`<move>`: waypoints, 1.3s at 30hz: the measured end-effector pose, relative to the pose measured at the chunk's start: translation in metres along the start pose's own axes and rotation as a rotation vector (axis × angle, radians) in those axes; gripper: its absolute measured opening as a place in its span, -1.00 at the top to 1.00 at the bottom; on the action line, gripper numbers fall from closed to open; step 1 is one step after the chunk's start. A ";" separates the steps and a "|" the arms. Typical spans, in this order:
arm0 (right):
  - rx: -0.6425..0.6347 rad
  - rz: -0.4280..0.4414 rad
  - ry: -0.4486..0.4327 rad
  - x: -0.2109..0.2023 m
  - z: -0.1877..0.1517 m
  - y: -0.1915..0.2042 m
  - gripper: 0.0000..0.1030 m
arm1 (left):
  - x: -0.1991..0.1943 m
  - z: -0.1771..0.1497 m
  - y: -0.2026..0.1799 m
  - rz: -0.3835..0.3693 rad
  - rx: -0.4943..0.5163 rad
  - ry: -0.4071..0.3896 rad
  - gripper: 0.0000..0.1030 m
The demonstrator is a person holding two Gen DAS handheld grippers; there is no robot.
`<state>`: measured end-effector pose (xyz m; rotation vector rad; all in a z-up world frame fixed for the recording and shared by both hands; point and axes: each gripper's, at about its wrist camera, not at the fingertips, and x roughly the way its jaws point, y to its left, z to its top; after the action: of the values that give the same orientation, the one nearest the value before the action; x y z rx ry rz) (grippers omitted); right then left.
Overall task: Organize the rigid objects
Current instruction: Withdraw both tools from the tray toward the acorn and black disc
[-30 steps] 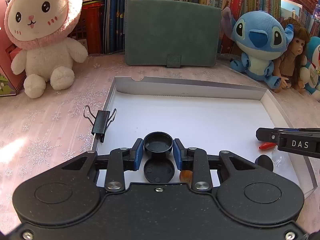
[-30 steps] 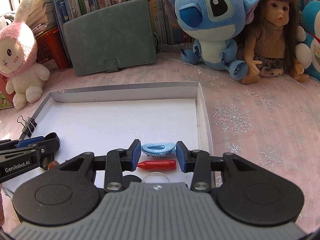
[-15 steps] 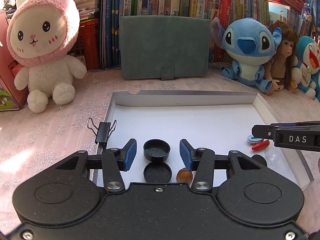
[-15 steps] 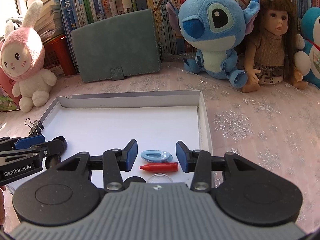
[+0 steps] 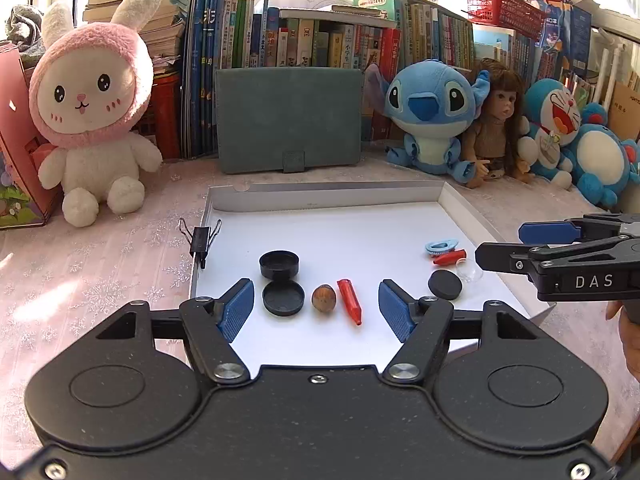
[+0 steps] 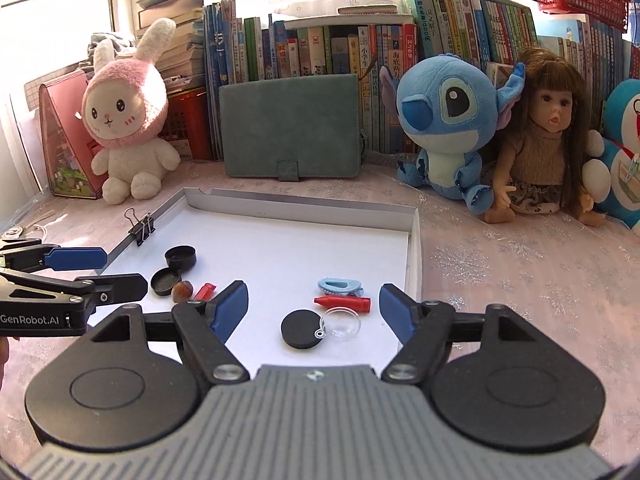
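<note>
Both grippers over near edge of white tray (image 5: 328, 196), nothing pinched.

Left gripper (image 5: 316, 306): jaws spread, opening, no contact with anything. Seen between pads on tray floor: black cap (image 5: 283, 298), nut (image 5: 323, 298), red crayon (image 5: 349, 301). Black cup (image 5: 279, 264) just behind cap, toward tray's far wall.

Right gripper (image 6: 313, 309): jaws spread, opening, empty. Near tray's right wall: blue hair clip (image 6: 339, 286), second red crayon (image 6: 342, 303), black disc (image 6: 302, 328), clear dome (image 6: 341, 323) touching disc.

Binder clip (image 5: 201, 238) clamped on tray's left wall.
</note>
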<state>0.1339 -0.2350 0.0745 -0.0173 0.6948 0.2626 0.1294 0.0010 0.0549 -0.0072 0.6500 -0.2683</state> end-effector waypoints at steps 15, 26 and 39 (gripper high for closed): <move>-0.124 0.086 -0.046 -0.042 -0.053 0.038 -0.70 | -0.050 -0.064 -0.009 -0.022 -0.035 -0.013 -0.34; -0.154 0.090 -0.029 -0.052 -0.086 0.051 -0.71 | -0.067 -0.095 -0.016 -0.015 -0.009 0.011 -0.35; -0.176 0.095 -0.009 -0.056 -0.106 0.057 -0.71 | -0.069 -0.117 -0.026 -0.009 0.013 0.048 -0.35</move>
<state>0.0122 -0.2040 0.0324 -0.1512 0.6624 0.4141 0.0002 0.0022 0.0052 0.0093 0.6962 -0.2821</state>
